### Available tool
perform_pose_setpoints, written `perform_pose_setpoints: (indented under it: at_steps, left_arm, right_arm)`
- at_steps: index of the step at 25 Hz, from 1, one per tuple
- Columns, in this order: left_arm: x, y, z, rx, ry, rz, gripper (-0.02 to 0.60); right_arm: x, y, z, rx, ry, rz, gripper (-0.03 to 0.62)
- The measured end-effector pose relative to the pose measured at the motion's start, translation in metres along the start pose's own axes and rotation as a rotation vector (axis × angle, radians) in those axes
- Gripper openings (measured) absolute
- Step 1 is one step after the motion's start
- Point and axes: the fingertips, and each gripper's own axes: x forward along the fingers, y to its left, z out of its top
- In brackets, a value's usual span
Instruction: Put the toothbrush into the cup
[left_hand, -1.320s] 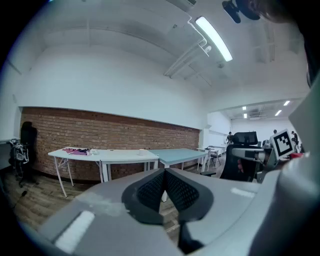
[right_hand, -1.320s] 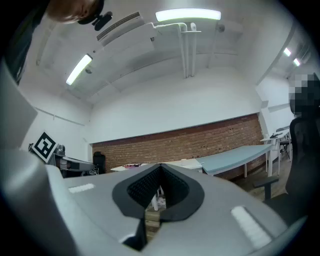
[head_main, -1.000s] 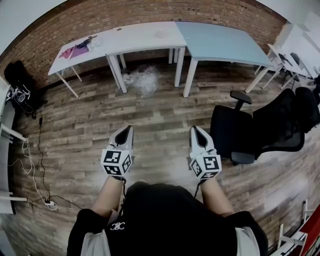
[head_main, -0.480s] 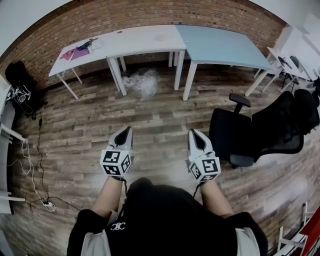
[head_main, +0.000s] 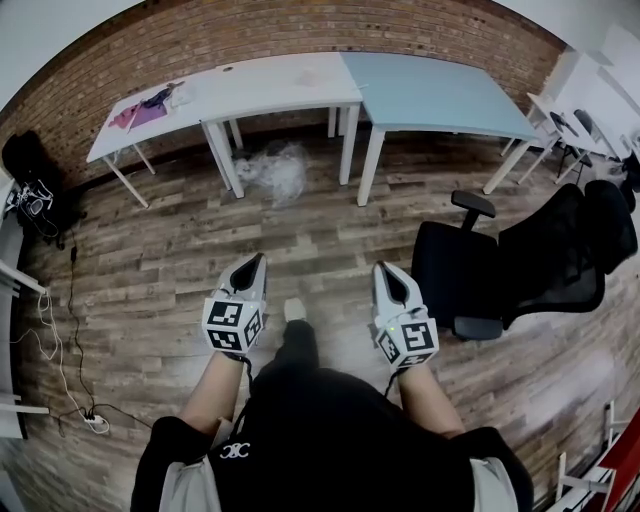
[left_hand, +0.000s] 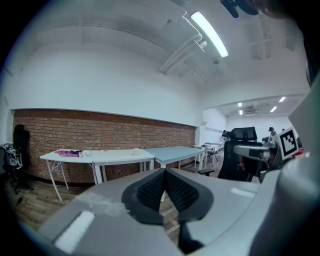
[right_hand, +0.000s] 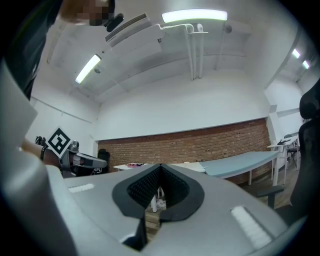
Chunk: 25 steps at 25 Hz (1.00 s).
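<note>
Facing worktop (head_main: 270, 80) at 12 o'clock, your left hand-held gripper (head_main: 254, 262) and right hand-held gripper (head_main: 386, 270) closed, empty; approach first.

White table (head_main: 270, 80) and blue table (head_main: 430, 90) end to end along brick wall (head_main: 250, 35). Pink cloth (head_main: 140, 108) on the white one, crumpled plastic (head_main: 272, 170) beneath. Black office chair (head_main: 520, 260) on wooden floor (head_main: 150, 260) at right.
</note>
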Motion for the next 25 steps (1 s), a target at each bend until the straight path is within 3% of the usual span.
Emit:
perform_pose_setpoints:
  at_steps: [9, 13, 18, 25]
  left_arm:
    - [0.069, 0.029, 0.006, -0.058, 0.013, -0.034, 0.006]
    - [0.1, 0.044, 0.01, -0.005, 0.018, -0.033, 0.006]
    - [0.135, 0.065, 0.007, -0.039, 0.03, -0.034, 0.006]
    - [0.193, 0.125, 0.017, -0.064, 0.053, -0.042, 0.006]
  right_arm:
    - [0.048, -0.037, -0.008, -0.027, 0.027, -0.043, 0.006]
    - [0.078, -0.05, -0.009, -0.029, 0.033, -0.049, 0.006]
    - [0.119, -0.061, -0.024, -0.042, 0.078, -0.037, 0.006]
    - [0.205, -0.071, -0.026, -0.056, 0.116, -0.026, 0.006]
